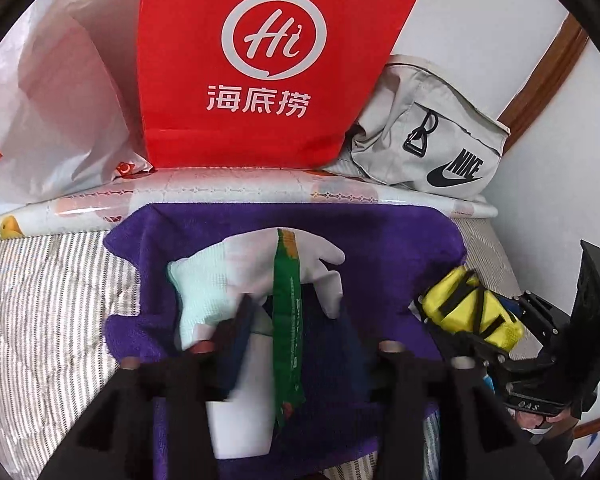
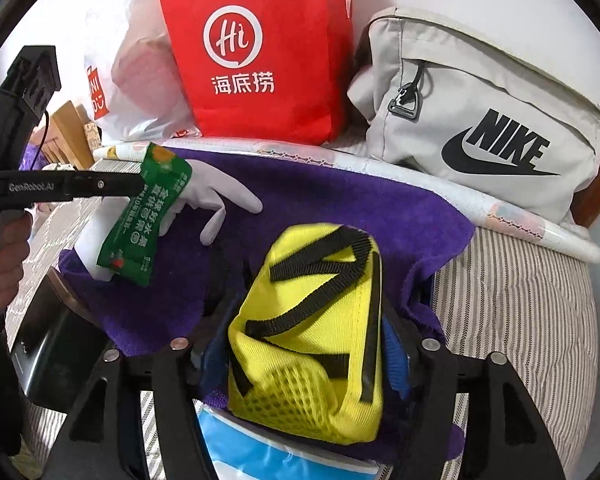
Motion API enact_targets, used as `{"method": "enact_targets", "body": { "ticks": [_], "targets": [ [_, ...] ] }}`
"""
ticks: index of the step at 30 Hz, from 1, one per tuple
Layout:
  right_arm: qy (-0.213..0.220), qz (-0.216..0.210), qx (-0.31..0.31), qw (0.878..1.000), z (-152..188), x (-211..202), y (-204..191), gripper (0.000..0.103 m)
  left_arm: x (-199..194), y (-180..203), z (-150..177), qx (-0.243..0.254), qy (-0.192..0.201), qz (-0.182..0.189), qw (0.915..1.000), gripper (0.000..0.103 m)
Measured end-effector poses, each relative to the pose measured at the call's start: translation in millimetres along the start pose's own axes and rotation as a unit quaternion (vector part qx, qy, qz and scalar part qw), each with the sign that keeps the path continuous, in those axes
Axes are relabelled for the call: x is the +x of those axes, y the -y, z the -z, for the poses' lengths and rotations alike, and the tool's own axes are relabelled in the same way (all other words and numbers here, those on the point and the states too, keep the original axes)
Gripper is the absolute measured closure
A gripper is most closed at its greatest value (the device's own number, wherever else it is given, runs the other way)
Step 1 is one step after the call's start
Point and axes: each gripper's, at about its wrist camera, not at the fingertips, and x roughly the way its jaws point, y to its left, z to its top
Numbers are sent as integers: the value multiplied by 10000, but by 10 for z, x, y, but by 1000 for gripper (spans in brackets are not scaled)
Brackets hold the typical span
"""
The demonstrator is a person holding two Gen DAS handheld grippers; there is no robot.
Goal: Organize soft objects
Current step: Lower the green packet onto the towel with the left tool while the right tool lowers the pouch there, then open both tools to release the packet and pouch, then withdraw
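A purple towel [image 1: 380, 248] [image 2: 340, 208] lies on the striped bed. A white glove [image 1: 236, 276] [image 2: 216, 196] lies on it. My left gripper [image 1: 296, 336] [image 2: 140, 184] holds a green sachet [image 1: 287, 320] [image 2: 140, 216] above the towel; whether its jaws press on the sachet does not show clearly. My right gripper [image 2: 304, 340] [image 1: 472, 320] is shut on a yellow mesh pouch [image 2: 312, 332] [image 1: 472, 304] with black straps, over the towel's right part.
A red paper bag [image 1: 260, 60] [image 2: 260, 60], a white plastic bag [image 1: 52, 100] [image 2: 140, 72] and a grey Nike bag [image 1: 432, 136] [image 2: 480, 120] stand along the far wall behind a rolled patterned sheet [image 1: 260, 192]. A blue mask [image 2: 252, 448] lies under the right gripper.
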Motion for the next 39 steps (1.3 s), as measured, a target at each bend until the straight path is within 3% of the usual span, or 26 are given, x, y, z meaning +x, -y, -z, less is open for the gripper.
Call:
{"method": "enact_targets", "body": {
  "ticks": [8, 15, 24, 30, 32, 39],
  "targets": [
    [278, 224, 11, 9994, 33, -298, -48, 29, -267, -36, 58, 1, 214, -170, 9996, 50],
    [624, 47, 107, 9980, 207, -705, -256, 29, -594, -124, 241, -164, 372, -175, 9990, 50],
    [583, -315, -144, 9977, 668, -997, -743, 30, -1033, -180, 693, -266, 512, -245, 9980, 50],
    [457, -645, -403, 9961, 1037, -1070, -1108, 39, -1230, -191, 1041, -314, 556, -239, 9977, 50],
    [361, -688, -564, 9954, 1158, -1046, -1243, 54, -1269, -191, 1160, -312, 552, -231, 9977, 50],
    [44, -740, -1050, 9917, 1400, -891, -1601, 58, -1373, -236, 1475, -393, 557, -133, 9976, 50]
  ]
}}
